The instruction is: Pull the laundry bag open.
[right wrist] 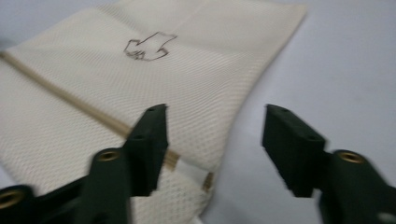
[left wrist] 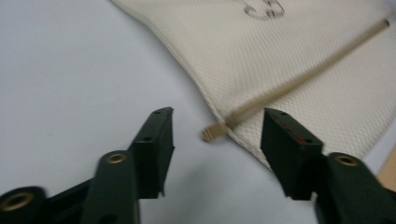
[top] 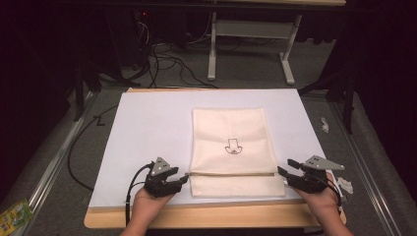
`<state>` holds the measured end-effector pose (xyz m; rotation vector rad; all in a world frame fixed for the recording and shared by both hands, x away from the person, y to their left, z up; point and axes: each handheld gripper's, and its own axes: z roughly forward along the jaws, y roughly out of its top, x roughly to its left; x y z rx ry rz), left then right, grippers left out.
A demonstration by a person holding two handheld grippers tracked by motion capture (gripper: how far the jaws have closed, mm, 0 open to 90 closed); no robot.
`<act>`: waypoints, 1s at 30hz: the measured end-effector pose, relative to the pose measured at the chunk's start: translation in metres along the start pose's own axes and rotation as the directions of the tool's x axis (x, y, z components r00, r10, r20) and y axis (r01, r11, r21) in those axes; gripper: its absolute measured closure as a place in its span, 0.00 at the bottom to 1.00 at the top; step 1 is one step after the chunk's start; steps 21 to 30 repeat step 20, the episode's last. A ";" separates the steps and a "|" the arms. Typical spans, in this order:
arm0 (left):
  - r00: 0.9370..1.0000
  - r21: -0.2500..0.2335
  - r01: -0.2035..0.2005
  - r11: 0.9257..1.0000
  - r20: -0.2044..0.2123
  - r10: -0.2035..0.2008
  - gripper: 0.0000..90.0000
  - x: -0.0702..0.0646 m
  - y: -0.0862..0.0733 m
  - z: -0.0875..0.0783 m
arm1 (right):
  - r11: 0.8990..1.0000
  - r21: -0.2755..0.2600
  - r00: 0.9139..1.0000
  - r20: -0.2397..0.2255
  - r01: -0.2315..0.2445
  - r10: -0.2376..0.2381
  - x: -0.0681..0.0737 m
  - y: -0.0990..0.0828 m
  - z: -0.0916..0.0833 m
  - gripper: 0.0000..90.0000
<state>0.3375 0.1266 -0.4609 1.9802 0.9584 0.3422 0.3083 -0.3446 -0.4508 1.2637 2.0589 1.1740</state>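
A cream cloth bag [top: 230,147] with a small black drawing [top: 233,146] lies flat on the white sheet [top: 147,132]. A thin tan rod [top: 231,173] crosses it near the front edge. My left gripper [top: 184,179] is open at the bag's front left corner, and the rod's end [left wrist: 211,133] lies between its jaws. My right gripper [top: 286,167] is open at the front right corner, with the bag's edge [right wrist: 224,140] and the rod [right wrist: 88,109] in front of its jaws. Neither gripper holds anything.
The white sheet covers a wooden board [top: 211,216] whose front strip is bare. Small white scraps [top: 345,184] lie right of the sheet. A green packet [top: 12,214] lies at the lower left. Cables [top: 162,61] and a table frame [top: 246,34] stand beyond.
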 end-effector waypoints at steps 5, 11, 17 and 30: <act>0.989 -0.078 -0.026 0.997 -0.144 0.014 0.22 0.019 0.002 -0.020 | 0.998 -0.059 0.990 0.139 -0.022 0.030 -0.025 0.000 -0.017 0.20; 0.969 -0.118 0.070 0.991 -0.228 -0.095 0.16 0.050 -0.004 -0.041 | 0.992 -0.101 0.971 0.220 -0.077 0.097 -0.049 -0.005 -0.032 0.17; 0.971 -0.114 0.054 0.992 -0.224 -0.079 0.17 0.047 -0.004 -0.038 | 0.991 -0.106 0.971 0.215 -0.086 0.107 -0.048 -0.004 -0.031 0.17; 0.971 -0.111 0.038 0.993 -0.230 -0.063 0.17 0.045 -0.003 -0.037 | 0.992 -0.102 0.974 0.207 -0.071 0.091 -0.045 -0.004 -0.030 0.17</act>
